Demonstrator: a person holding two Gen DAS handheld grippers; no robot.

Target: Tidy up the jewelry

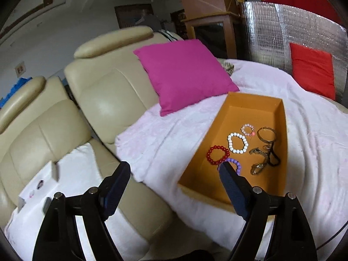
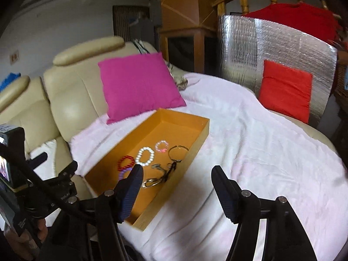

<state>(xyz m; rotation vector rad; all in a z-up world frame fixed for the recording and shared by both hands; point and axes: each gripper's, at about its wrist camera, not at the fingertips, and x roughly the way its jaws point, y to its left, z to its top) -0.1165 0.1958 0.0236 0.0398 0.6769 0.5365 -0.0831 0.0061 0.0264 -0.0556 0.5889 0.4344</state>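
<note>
The jaws of both grippers stand wide apart with nothing between them. The left gripper (image 1: 174,171) hangs over the edge where the pale pink blanket (image 1: 165,134) meets the cream leather sofa (image 1: 104,100), its right finger tip overlapping the near left corner of the orange box (image 1: 256,106). The right gripper (image 2: 177,174) hovers above the blanket just beside the box's near right wall, its left finger tip in front of the box floor.

The jewelry lies inside the open box, in its near half. From the left wrist view: a red bead bracelet (image 1: 218,154), a purple bead bracelet (image 1: 236,165) partly hidden behind the finger, a white bead bracelet (image 1: 237,143), a small pink bead bracelet (image 1: 247,129), a gold bangle (image 1: 266,134), and a tangle of a metal watch (image 1: 257,167) with a dark cord (image 1: 274,157) along the right wall. The far half of the box is bare.

A magenta cushion (image 1: 184,74) leans against the sofa back behind the box. A red cushion (image 1: 313,69) rests against a silver foil panel (image 1: 271,34). A white tray (image 1: 41,184) with small items lies on the sofa seat.
</note>
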